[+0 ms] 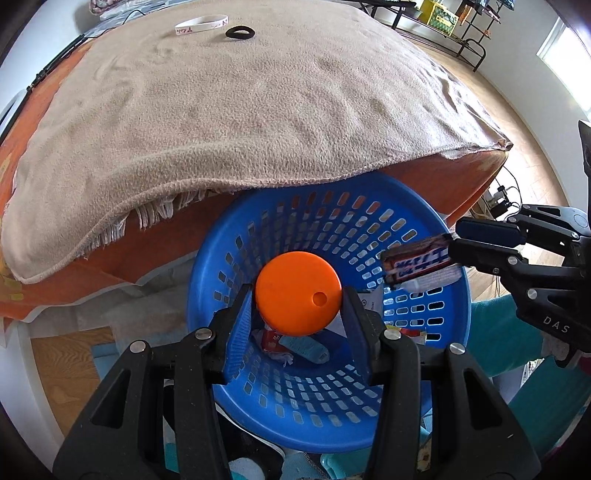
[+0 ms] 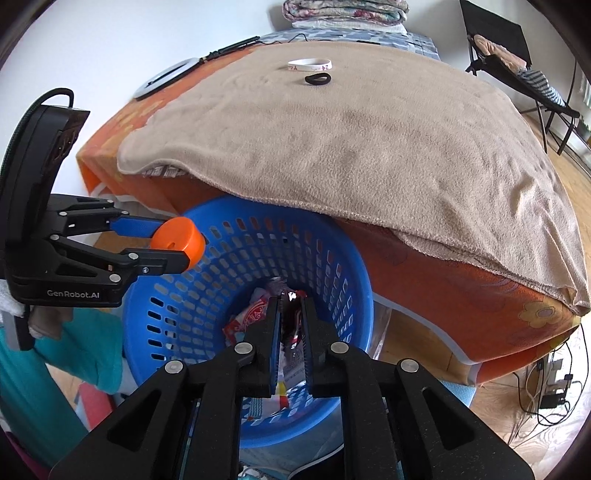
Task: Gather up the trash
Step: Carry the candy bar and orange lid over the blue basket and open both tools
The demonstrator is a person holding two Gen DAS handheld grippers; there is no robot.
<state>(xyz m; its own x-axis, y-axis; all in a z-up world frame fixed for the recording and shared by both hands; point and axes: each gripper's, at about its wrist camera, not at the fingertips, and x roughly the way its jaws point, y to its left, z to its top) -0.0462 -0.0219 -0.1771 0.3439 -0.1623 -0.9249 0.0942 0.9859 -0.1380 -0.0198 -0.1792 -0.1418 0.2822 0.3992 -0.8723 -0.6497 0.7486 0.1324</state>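
Note:
A blue perforated basket [image 1: 424, 354] stands on the floor against the bed; it also shows in the right wrist view [image 2: 192, 295]. Wrappers [image 1: 291, 345] lie in its bottom. My left gripper [image 1: 299, 299] is shut on an orange round lid [image 1: 298, 293] and holds it above the basket; the lid shows in the right wrist view [image 2: 181, 240] over the basket's left rim. My right gripper [image 2: 290, 314] is shut on a brown and blue candy bar wrapper [image 1: 417, 262], held over the basket's right side. In its own view the wrapper [image 2: 291, 325] shows only as a thin strip.
A bed with a tan blanket [image 1: 240, 99] and orange cover [image 2: 461, 306] overhangs the basket. A white wristband [image 1: 201, 24] and a black hair tie [image 1: 239, 32] lie on the far blanket. Cables [image 2: 546, 387] lie on the wooden floor at right. A folding chair [image 2: 517, 62] stands beyond.

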